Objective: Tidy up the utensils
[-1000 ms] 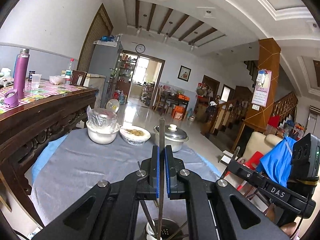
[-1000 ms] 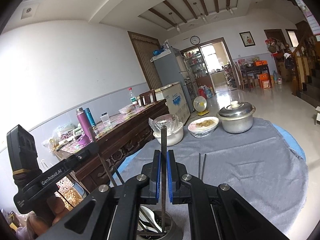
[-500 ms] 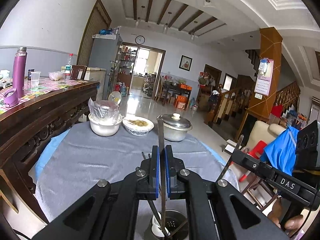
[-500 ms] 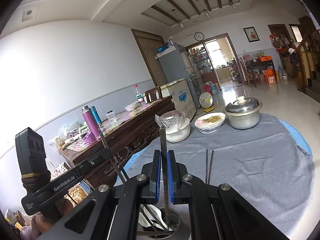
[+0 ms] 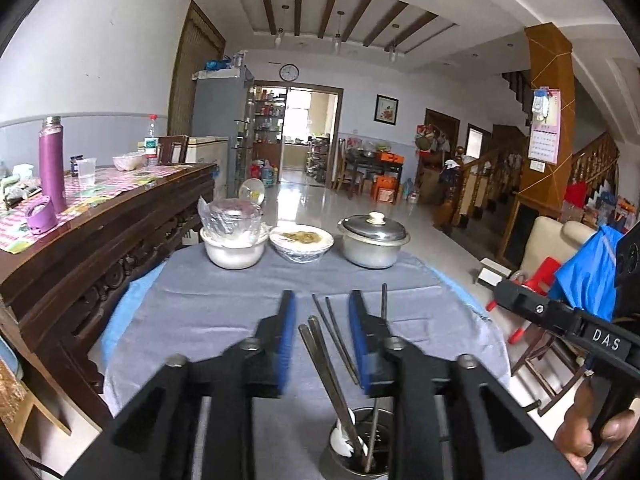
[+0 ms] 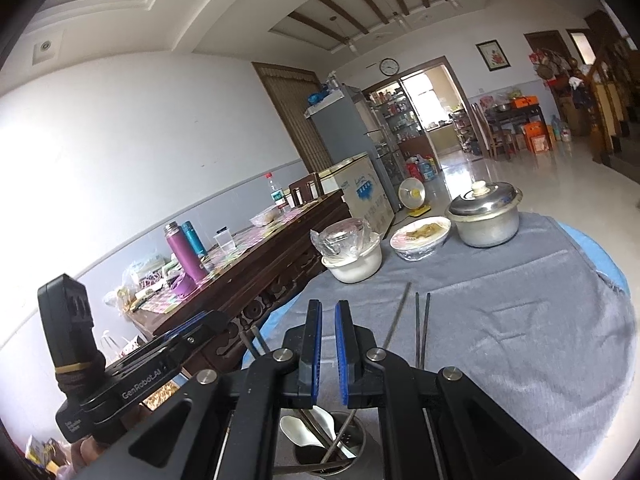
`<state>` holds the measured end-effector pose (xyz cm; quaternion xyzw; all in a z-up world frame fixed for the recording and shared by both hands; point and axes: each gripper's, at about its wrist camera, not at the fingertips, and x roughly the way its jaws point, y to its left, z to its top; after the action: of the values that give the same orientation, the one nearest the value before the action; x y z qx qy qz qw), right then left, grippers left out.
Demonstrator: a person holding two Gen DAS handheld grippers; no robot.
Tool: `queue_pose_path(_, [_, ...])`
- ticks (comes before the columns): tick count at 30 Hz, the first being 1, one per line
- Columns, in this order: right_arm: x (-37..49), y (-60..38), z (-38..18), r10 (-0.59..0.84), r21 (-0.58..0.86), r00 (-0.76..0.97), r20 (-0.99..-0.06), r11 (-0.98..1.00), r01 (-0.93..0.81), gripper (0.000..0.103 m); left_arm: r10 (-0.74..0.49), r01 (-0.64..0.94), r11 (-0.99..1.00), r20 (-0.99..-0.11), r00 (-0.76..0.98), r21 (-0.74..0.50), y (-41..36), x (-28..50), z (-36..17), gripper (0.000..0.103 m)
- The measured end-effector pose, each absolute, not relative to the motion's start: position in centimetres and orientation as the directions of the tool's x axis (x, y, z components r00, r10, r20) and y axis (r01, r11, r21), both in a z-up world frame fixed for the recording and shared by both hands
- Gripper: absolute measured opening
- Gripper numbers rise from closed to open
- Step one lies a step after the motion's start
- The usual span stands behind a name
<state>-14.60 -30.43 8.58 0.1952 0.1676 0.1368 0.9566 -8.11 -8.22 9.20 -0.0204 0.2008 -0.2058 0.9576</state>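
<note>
A: The left gripper (image 5: pixel 322 316) is opening its blue-padded jaws above the metal cup (image 5: pixel 362 444); two chopsticks (image 5: pixel 324 364) are leaning up between the pads, and neither pad is touching them.

B: And the right gripper (image 6: pixel 327 344)?

A: Its pads are sitting with a narrow gap between them and nothing in it, hovering above the same cup (image 6: pixel 330 446).

B: What is the cup looking like?

A: It is a round, dull steel cylinder with small holes in its wall, standing on the grey cloth (image 6: pixel 520 320) at the near edge of the table. A white, smooth spoon (image 6: pixel 308 430) is lying tilted inside it beside the thin, straight metal chopsticks.

B: Anything else near the cup?

A: Beyond it, a loose pair of slim dark chopsticks (image 6: pixel 422 328) is lying side by side on the cloth, which is looking soft and wrinkled. Farther beyond the cup, a lidded steel pot (image 6: pixel 486 212), a film-covered bowl (image 6: pixel 420 236) and a white bowl (image 6: pixel 352 258) are standing in a row.
</note>
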Motion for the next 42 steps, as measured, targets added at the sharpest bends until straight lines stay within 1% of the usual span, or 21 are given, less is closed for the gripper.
queue_pose_path(1, [-14.6,-30.7,8.5,0.326,0.429,0.907,-0.266,0.883,-0.192,0.009,-0.398,0.383,0.916,-0.373,0.838,-0.117,-8.2,-8.2,9.3,0.033])
queue_pose_path(6, [-14.7,-31.3,8.2,0.319,0.451,0.909,-0.269,0.876,-0.174,0.009,-0.390,0.377,0.920,-0.374,0.841,-0.113,-8.1,-8.2,9.3,0.035])
queue_pose_path(8, [-14.6,-31.5,8.1,0.312,0.454,0.910,-0.274,0.876,-0.163,0.009,-0.386,0.372,0.921,-0.380,0.840,-0.114,-7.9,-8.2,9.2,0.037])
queue_pose_path(12, [-14.5,-31.8,7.7,0.305,0.468,0.908,-0.288,0.872,-0.144,0.009,-0.378,0.362,0.925,-0.385,0.842,-0.117,-7.7,-8.2,9.1,0.042])
queue_pose_path(14, [-14.4,-32.1,7.4,0.296,0.474,0.907,-0.299,0.871,-0.128,0.009,-0.370,0.353,0.928,-0.386,0.845,-0.115,-7.6,-8.2,9.1,0.048])
queue_pose_path(15, [-14.3,-32.2,7.3,0.295,0.478,0.906,-0.303,0.870,-0.123,0.010,-0.367,0.351,0.929,-0.386,0.846,-0.115,-7.5,-8.2,9.1,0.053])
queue_pose_path(16, [-14.4,-32.3,7.1,0.294,0.483,0.906,-0.305,0.867,-0.119,0.014,-0.364,0.347,0.931,-0.385,0.848,-0.117,-7.4,-8.2,9.1,0.057])
queue_pose_path(17, [-14.4,-32.5,7.0,0.291,0.490,0.906,-0.308,0.865,-0.111,0.021,-0.361,0.343,0.932,-0.385,0.849,-0.118,-7.3,-8.2,9.1,0.058])
queue_pose_path(18, [-14.4,-32.6,6.9,0.285,0.494,0.907,-0.309,0.864,-0.103,0.025,-0.359,0.340,0.933,-0.384,0.851,-0.119,-7.2,-8.2,9.2,0.061])
queue_pose_path(20, [-14.6,-32.9,6.6,0.272,0.495,0.912,-0.308,0.864,-0.091,0.043,-0.354,0.333,0.935,-0.382,0.853,-0.123,-6.9,-8.3,9.3,0.065])
queue_pose_path(22, [-14.9,-33.2,6.6,0.258,0.496,0.919,-0.299,0.864,-0.081,0.048,-0.353,0.327,0.935,-0.382,0.854,-0.135,-6.3,-8.2,9.3,0.069])
queue_pose_path(25, [-15.1,-33.5,6.6,0.252,0.499,0.920,-0.300,0.863,-0.074,0.048,-0.345,0.311,0.938,-0.384,0.856,-0.150,-5.5,-7.9,9.4,0.074])
queue_pose_path(31, [-15.4,-34.1,6.2,0.223,0.499,0.924,-0.312,0.865,-0.040,0.049,-0.314,0.245,0.946,-0.402,0.860,-0.214,-2.2,-6.7,9.2,0.080])
queue_pose_path(37, [-15.3,-35.4,5.4,0.212,0.529,0.921,-0.327,0.849,-0.008,0.049,-0.288,0.174,0.946,-0.461,0.840,-0.273,0.6,-5.0,7.8,0.081])
queue_pose_path(40, [-14.2,-36.0,4.4,0.160,0.501,0.886,-0.435,0.860,0.090,0.049,-0.284,0.157,0.945,-0.483,0.828,-0.286,1.0,-4.6,7.1,0.081])
queue_pose_path(42, [-13.6,-37.0,2.9,0.177,0.537,0.855,-0.488,0.833,0.133,0.049,-0.285,0.155,0.946,-0.500,0.818,-0.285,1.0,-4.4,6.6,0.081])
